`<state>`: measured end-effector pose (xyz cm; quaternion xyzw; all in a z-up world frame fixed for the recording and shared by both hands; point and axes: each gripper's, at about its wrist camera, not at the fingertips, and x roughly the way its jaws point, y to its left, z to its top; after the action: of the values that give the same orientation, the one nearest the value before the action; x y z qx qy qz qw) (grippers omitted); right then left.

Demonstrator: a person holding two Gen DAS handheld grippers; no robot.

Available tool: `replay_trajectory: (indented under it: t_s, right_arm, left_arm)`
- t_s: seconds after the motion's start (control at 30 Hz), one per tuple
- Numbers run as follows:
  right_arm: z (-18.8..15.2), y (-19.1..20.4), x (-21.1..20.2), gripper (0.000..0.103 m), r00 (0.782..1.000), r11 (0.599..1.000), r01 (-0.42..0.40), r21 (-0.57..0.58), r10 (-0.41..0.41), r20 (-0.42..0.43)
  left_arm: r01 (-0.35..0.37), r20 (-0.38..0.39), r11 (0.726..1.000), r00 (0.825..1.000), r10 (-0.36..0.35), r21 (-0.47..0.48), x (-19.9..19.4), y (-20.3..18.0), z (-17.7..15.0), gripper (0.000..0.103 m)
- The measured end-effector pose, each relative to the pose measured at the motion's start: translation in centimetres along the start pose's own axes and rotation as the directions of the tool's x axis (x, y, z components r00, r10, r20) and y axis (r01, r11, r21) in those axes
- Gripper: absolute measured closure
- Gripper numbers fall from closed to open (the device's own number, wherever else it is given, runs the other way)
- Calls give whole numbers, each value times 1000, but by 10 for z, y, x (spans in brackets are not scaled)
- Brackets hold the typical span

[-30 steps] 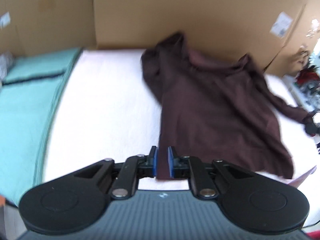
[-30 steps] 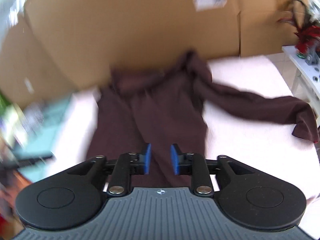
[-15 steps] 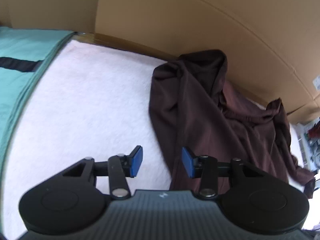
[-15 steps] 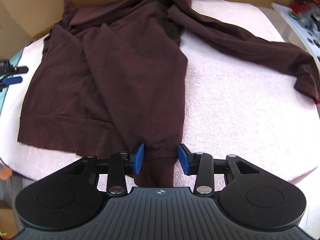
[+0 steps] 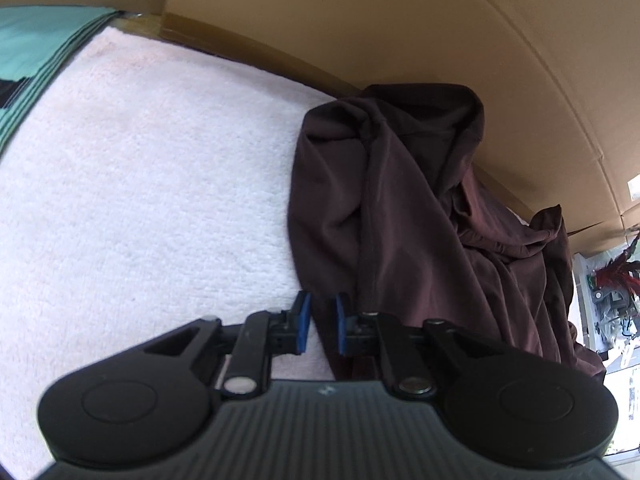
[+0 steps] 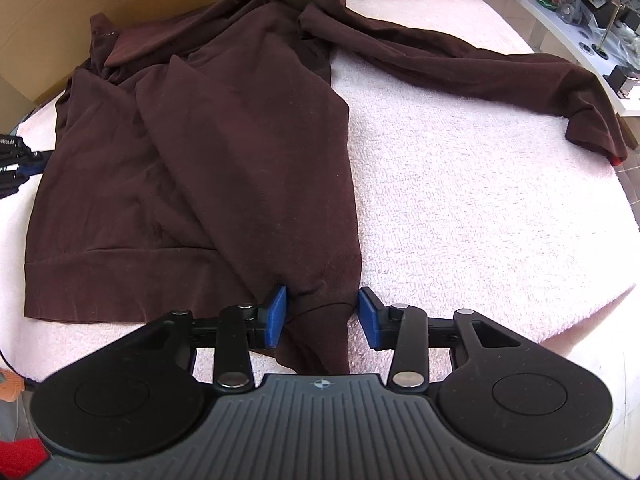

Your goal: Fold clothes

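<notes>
Risk first: our left gripper (image 5: 319, 322), jaws just closing, pinches the dark brown long-sleeved top (image 6: 200, 152) at its side edge on the pale pink towel (image 6: 460, 184); our right gripper (image 6: 322, 316) has been opening, straddling the hem unclamped, so lifting may skew it.

A bench (image 6: 460, 184) covered with a fluffy pale pink towel (image 5: 140, 208) carried everything. Directly on the towel lay a dark brown long-sleeved top (image 6: 208, 152), spread out but rumpled, its hem toward the near edge and its collar end bunched against the cardboard wall (image 5: 400, 20) at the back. One sleeve (image 6: 472, 60) stretched across the bare towel to the right, its cuff resting near that edge. In the left wrist view the towel lay bare left of the top, and a folded teal cloth (image 5: 36, 44) sat just beside the towel at the far left corner.
</notes>
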<state>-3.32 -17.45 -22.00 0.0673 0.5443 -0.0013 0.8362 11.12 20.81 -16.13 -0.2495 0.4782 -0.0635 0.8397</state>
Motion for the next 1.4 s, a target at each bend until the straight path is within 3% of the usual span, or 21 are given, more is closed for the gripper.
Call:
replay_trajectory:
  t_s: [0.07, 0.13, 0.3, 0.5, 0.57, 0.8, 0.9, 0.97, 1.0, 1.03, 1.17, 1.23, 1.33, 1.4]
  right_arm:
    - [0, 2, 0, 60, 1000, 1000, 12, -14, -12, 2]
    - [0, 4, 1, 60, 1000, 1000, 21, -18, -21, 2]
    - [2, 4, 2, 60, 1000, 1000, 25, -13, -25, -6]
    - [0, 4, 1, 60, 1000, 999, 27, -21, -26, 4]
    - [0, 4, 2, 60, 1000, 999, 25, -24, -24, 5]
    - [4, 4, 3, 58, 1000, 999, 12, -44, -13, -11]
    - [6, 5, 3, 57, 1000, 998, 10, -59, -11, -15]
    - [7, 4, 4, 57, 1000, 998, 6, -65, -7, -20]
    - [7, 4, 4, 57, 1000, 998, 3, -66, -5, -22]
    - [8, 4, 4, 57, 1000, 998, 0, -68, -2, -24]
    - [8, 4, 4, 56, 1000, 997, -5, -80, 4, -21]
    - [8, 5, 4, 55, 1000, 995, -7, -95, 5, -18]
    - [8, 4, 4, 50, 1000, 994, -24, -106, 23, -10]
    - [7, 3, 4, 46, 999, 994, -40, -105, 39, -8]
  left_arm:
    - [10, 4, 1000, 1000, -10, 7, 3, -3, 2, 90]
    - [-3, 11, 999, 1000, 3, 37, 6, -8, 2, 103]
    - [-63, 40, 989, 997, 58, 130, 2, -20, -1, 103]
    - [-148, 172, 959, 979, 108, 240, -57, -18, -1, 103]
    - [-158, 203, 961, 973, 112, 228, -82, -8, 5, 103]
    - [-331, 303, 923, 916, 264, 195, -140, 32, 46, 103]
    - [-494, 335, 852, 843, 420, 174, -137, 51, 60, 103]
    - [-515, 276, 843, 842, 463, 155, -134, 67, 63, 103]
    - [-521, 247, 841, 842, 479, 145, -133, 75, 63, 103]
    - [-496, 225, 858, 858, 462, 132, -136, 78, 58, 103]
    - [-309, 129, 920, 950, 285, 242, -142, 55, 12, 102]
    - [-188, 43, 936, 982, 183, 297, -131, 33, -17, 74]
    - [-95, -44, 932, 992, 117, 350, -104, 4, -56, 59]
    - [-40, -99, 932, 992, 81, 361, -85, -9, -76, 59]
